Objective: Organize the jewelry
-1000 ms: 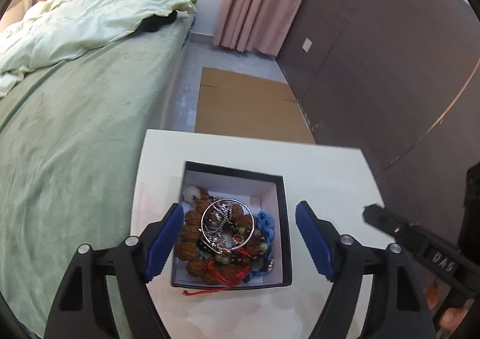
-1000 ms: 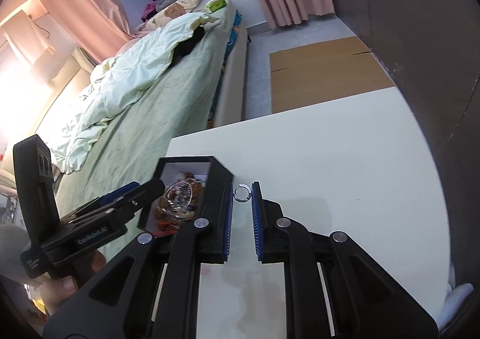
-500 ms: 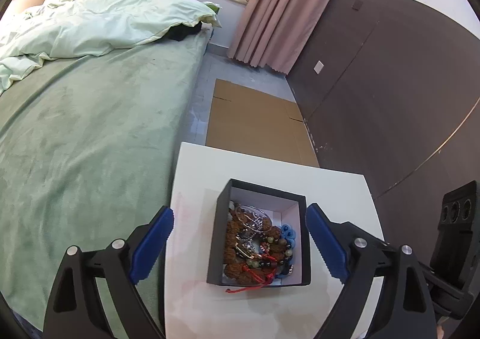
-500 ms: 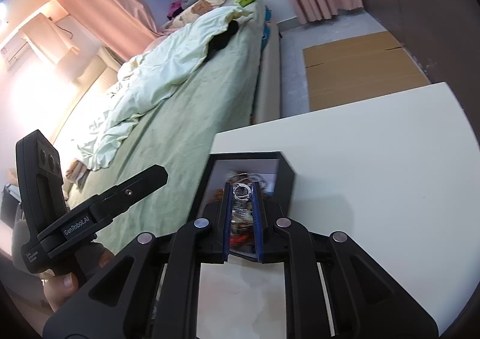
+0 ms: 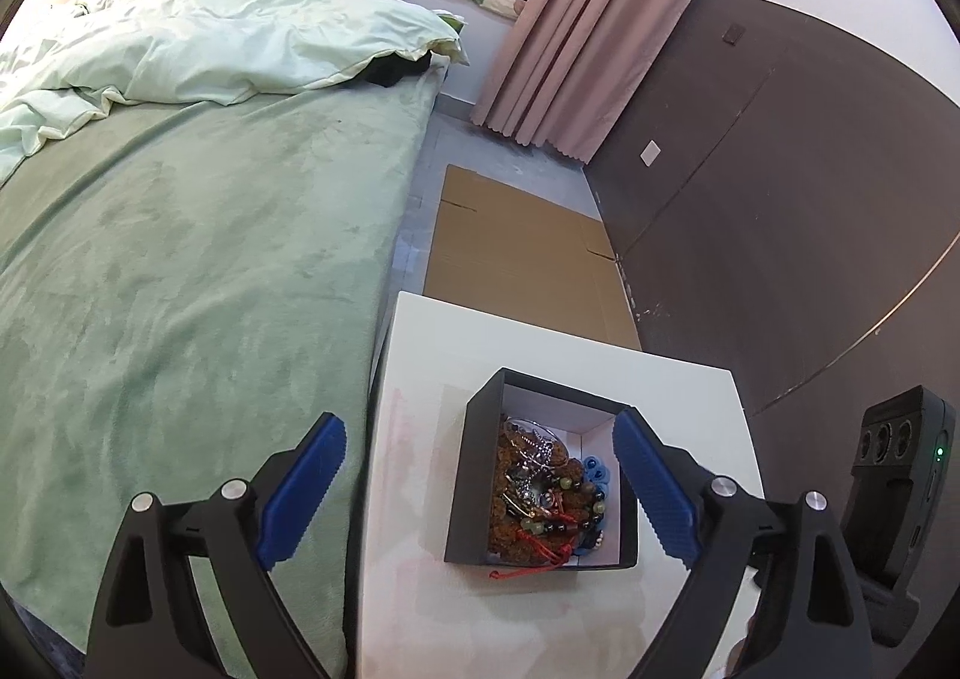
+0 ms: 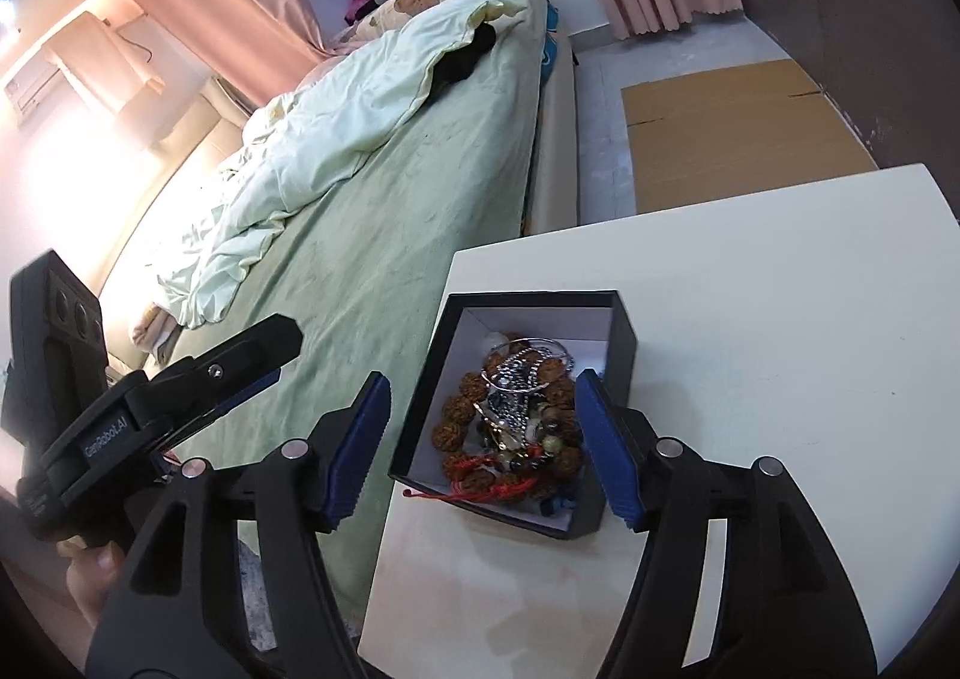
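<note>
Beside the bed (image 5: 180, 289), the white surface (image 6: 780, 319) carries the black box (image 6: 624, 337) piled with jewelry (image 6: 516, 415). Both hand-held grippers are released and empty; the right hand-held gripper (image 6: 486, 445) straddles the box, nearer than the left hand-held gripper (image 5: 474, 487).

One box (image 5: 474, 475), two tongs, one table (image 6: 780, 349)
</note>
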The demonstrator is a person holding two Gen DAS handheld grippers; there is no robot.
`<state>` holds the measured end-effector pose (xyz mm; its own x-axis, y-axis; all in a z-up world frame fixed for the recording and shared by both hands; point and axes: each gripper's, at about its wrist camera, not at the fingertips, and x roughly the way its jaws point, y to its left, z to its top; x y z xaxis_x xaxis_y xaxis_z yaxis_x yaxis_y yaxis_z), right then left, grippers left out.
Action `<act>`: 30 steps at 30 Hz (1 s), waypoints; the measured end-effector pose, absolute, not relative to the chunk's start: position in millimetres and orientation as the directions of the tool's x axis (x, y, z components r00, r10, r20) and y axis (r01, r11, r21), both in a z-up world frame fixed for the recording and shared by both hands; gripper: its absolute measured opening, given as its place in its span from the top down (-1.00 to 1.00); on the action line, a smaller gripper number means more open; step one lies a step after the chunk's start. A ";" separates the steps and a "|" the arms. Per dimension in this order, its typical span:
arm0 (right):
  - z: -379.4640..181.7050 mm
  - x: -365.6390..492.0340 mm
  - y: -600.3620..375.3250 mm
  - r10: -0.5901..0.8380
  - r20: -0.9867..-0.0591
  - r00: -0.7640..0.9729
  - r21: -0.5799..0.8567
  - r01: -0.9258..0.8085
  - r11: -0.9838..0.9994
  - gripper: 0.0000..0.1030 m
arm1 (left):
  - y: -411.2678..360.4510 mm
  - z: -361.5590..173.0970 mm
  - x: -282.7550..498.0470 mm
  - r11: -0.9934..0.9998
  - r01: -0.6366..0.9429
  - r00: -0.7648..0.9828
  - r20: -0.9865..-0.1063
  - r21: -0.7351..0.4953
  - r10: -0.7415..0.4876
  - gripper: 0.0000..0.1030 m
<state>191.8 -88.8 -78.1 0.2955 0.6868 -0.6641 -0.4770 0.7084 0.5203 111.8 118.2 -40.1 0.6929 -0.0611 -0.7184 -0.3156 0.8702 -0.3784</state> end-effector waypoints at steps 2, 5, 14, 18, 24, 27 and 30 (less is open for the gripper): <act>-76.0 192.0 -98.6 0.673 -0.670 0.315 0.509 -0.464 0.725 -0.25 | 117.0 -38.2 108.6 0.872 -0.312 0.696 -0.716 -0.377 -0.061 -0.73; -74.7 190.0 -111.6 0.657 -0.679 0.328 0.499 -0.450 0.740 -0.25 | 111.9 -33.2 103.5 0.883 -0.298 0.705 -0.708 -0.363 -0.053 -0.82; -60.3 171.7 -147.3 0.608 -0.689 0.395 0.452 -0.422 0.786 -0.54 | 86.8 -18.9 83.0 0.922 -0.226 0.734 -0.678 -0.314 -0.050 -0.83; -53.2 161.5 -156.7 0.583 -0.692 0.427 0.418 -0.421 0.805 -0.77 | 70.5 -10.1 72.0 0.951 -0.199 0.750 -0.661 -0.238 -0.009 -0.84; -33.8 143.4 -179.4 0.580 -0.660 0.477 0.400 -0.431 0.809 -0.90 | 50.6 1.3 58.3 0.966 -0.173 0.778 -0.628 -0.190 0.015 -0.84; -27.5 138.0 -191.2 0.577 -0.649 0.496 0.402 -0.420 0.814 -0.90 | 41.0 5.0 52.3 0.970 -0.154 0.789 -0.614 -0.188 0.006 -0.84; -25.0 134.0 -197.8 0.564 -0.653 0.506 0.395 -0.408 0.823 -0.90 | 32.3 8.8 48.0 0.974 -0.146 0.801 -0.599 -0.173 0.014 -0.84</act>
